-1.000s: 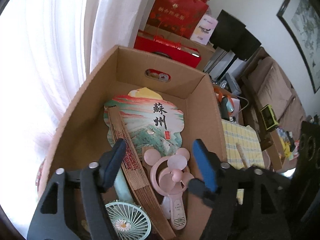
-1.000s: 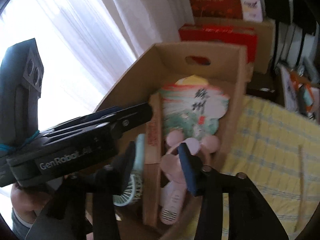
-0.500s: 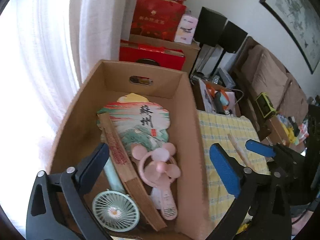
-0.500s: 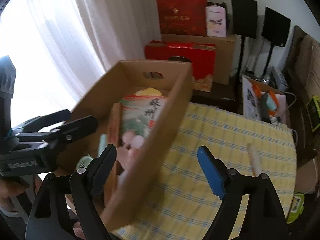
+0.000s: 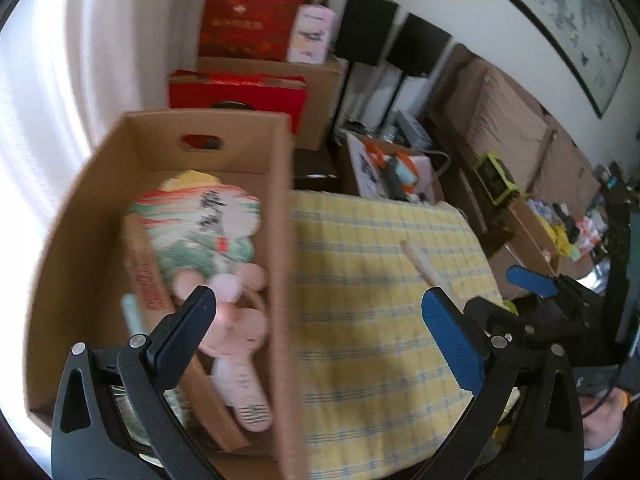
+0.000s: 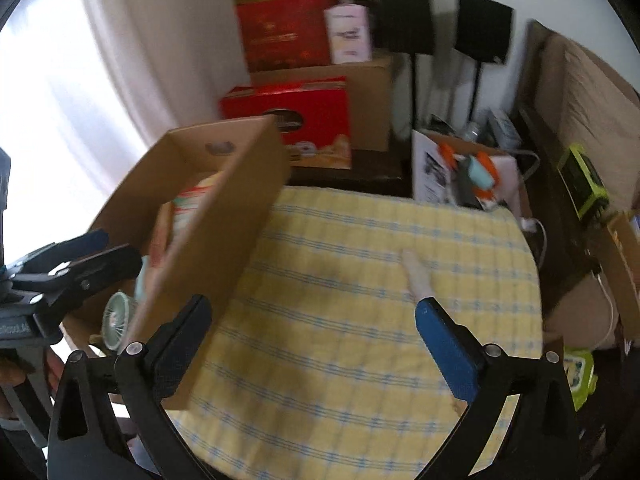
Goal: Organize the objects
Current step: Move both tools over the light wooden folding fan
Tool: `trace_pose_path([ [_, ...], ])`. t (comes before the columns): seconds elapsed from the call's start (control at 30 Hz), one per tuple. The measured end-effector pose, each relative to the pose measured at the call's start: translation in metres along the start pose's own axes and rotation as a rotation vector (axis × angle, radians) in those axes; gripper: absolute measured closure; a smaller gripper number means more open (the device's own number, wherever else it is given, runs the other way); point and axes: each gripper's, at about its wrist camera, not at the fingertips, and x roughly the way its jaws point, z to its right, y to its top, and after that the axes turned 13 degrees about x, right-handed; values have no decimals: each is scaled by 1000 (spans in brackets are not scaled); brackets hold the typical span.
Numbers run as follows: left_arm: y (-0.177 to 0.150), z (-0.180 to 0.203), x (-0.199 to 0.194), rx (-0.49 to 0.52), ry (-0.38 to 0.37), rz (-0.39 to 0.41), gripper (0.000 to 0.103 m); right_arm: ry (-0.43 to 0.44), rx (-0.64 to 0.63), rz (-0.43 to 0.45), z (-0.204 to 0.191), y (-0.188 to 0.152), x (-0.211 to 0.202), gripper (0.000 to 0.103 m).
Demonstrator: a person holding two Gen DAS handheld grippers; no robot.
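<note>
We have both grippers empty. The left gripper (image 5: 320, 316) has just been opening its jaws and they stand wide apart with nothing between them; the same goes for the right gripper (image 6: 312, 320), whose jaws have also just been spreading and frame only bare cloth. We read that as readiness for the next pick.

The cardboard box (image 5: 284, 248) sits at the left end of the counter (image 5: 360, 280), which is covered by a yellow checked cloth. In it we already have the printed paddle fan (image 5: 200, 224) lying flat, a folded fan in its brown sleeve (image 5: 148, 284) alongside, a pink handheld fan (image 5: 236, 320) on top with its handle toward us, and a mint handheld fan (image 6: 116, 320) at the near end. We judge they were laid lengthwise so that they fit the long box.

The one thing left outside is a pale folded fan (image 6: 416, 276) lying flat on the cloth, well apart from the box and just beyond the right gripper's blue jaw. Blur hides its detail. Its long axis runs from near right to far left in the right wrist view, the slimmer tip pointing away from us and slightly toward the box. We would take it across its narrow width and turn it to lie along the box's length.
</note>
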Motion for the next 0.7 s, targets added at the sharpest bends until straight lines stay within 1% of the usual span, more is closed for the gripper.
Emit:
trace_pose_path([
  [0.17,3,35,20,34,-45,-33,0,-24,53,10,43,-4,-6,1],
  [0.3,3,61,35,51,-69,-50,0,-46,72,10,65,-7,-5,2],
  [0.47,1,78,54,37,-89,-64,0,-70,87,0,90,-15,6,8],
  [0.57,-3,83,66,23,-108,-79,0,-84,97,-20,105,-24,20,16],
  [0.63,-6,88,76,17,-122,-96,0,-97,97,-35,115,-30,30,29],
  [0.7,-9,91,85,11,-134,-111,0,-106,95,-50,122,-35,39,37],
])
